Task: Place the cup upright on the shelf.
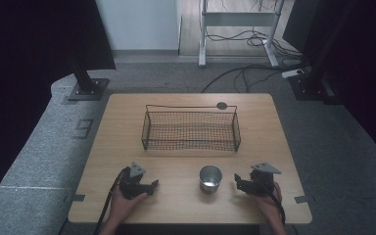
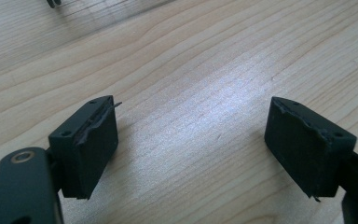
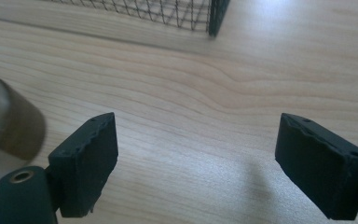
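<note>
- Overhead, the left gripper point(image 1: 152, 185) and right gripper point(image 1: 237, 181) rest low on the table point(image 1: 127, 122), the metal cup point(image 1: 210, 178) between them; the wire basket point(image 1: 191, 130) sits at 12 o'clock.
- Left gripper view: jaws spread, released, over bare wood.
- Right gripper view: jaws apart, gripping nothing; cup point(image 3: 9, 135) at 9 o'clock, basket point(image 3: 168, 11) at 12.

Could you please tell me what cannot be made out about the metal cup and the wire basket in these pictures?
- Metal cup: in the right gripper view a blur cut off by the left edge; the high view is too small to show whether it holds anything.
- Wire basket: the right gripper view's top edge cuts off all but its bottom corner.
</note>
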`<state>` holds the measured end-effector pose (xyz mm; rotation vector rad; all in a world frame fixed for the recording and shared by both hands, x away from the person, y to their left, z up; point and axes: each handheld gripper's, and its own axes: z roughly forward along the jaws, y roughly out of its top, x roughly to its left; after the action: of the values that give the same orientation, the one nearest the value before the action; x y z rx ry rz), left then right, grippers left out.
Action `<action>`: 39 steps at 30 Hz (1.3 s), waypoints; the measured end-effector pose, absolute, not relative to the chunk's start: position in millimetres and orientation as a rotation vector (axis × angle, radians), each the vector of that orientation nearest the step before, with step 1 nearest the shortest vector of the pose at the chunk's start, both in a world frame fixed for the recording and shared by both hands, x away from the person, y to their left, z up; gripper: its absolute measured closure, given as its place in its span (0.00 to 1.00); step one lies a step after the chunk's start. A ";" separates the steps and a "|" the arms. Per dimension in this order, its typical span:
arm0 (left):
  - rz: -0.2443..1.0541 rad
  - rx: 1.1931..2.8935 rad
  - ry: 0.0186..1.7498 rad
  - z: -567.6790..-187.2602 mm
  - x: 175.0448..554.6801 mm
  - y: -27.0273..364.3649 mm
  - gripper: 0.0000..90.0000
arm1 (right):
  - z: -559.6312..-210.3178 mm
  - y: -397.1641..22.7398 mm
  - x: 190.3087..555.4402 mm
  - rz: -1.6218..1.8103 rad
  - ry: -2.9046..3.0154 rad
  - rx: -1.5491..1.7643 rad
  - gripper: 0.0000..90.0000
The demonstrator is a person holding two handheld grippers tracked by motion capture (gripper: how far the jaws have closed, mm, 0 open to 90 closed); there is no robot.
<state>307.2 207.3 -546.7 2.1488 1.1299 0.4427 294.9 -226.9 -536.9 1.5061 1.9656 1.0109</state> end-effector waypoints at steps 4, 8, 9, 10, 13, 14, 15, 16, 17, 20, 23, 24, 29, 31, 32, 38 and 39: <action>0.442 2.148 1.130 -546.8 307.2 207.3 0.19 | -530.1 -228.8 289.4 1.060 1.954 1.488 0.15; 0.443 2.149 1.130 -546.7 307.2 207.3 0.19 | -518.5 -231.0 284.1 1.139 1.928 1.469 0.14; 0.443 2.149 1.130 -546.7 307.2 207.3 0.19 | -515.2 -231.5 282.4 1.159 1.925 1.464 0.14; 0.443 2.149 1.130 -546.7 307.2 207.3 0.19 | -512.0 -231.7 280.8 1.182 1.920 1.461 0.14; 0.442 2.148 1.129 -546.8 307.2 207.3 0.19 | -503.3 -230.1 275.8 1.209 1.909 1.436 0.14; 0.443 2.148 1.130 -546.8 307.2 207.3 0.19 | -500.6 -229.1 274.1 1.217 1.914 1.426 0.14; 0.443 2.149 1.130 -546.7 307.2 207.3 0.19 | -497.2 -227.3 272.0 1.230 1.919 1.410 0.14; 0.442 2.148 1.129 -546.8 307.2 207.3 0.19 | -495.3 -225.9 270.8 1.237 1.920 1.402 0.14; 0.443 2.149 1.130 -546.7 307.2 207.3 0.19 | -492.9 -223.7 269.2 1.248 1.922 1.389 0.14; 0.443 2.149 1.130 -546.7 307.2 207.3 0.19 | -487.2 -216.7 265.4 1.259 1.932 1.360 0.13; 0.442 2.149 1.130 -546.8 307.2 207.3 0.19 | -483.1 -208.3 263.5 1.269 1.948 1.332 0.12; 0.443 2.149 1.130 -546.7 307.2 207.3 0.19 | -482.7 -207.0 263.3 1.273 1.949 1.328 0.12; 0.443 2.149 1.130 -546.7 307.2 207.2 0.19 | -478.9 -195.4 262.5 1.289 1.985 1.285 0.11; 0.443 2.149 1.130 -546.8 307.2 207.2 0.19 | -478.7 -191.4 263.4 1.299 1.995 1.280 0.10; 0.443 2.149 1.130 -546.7 307.2 207.3 0.19 | -478.4 -189.0 263.7 1.300 2.004 1.277 0.10; 0.443 2.149 1.130 -546.8 307.2 207.2 0.19 | -478.1 -172.8 263.5 1.319 2.045 1.239 0.09; 0.443 2.149 1.130 -546.8 307.2 207.3 0.19 | -478.5 -170.0 264.0 1.320 2.050 1.234 0.09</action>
<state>307.2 207.3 -546.8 2.1489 1.1299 0.4431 264.0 -170.0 -478.5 1.2339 2.0503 1.3203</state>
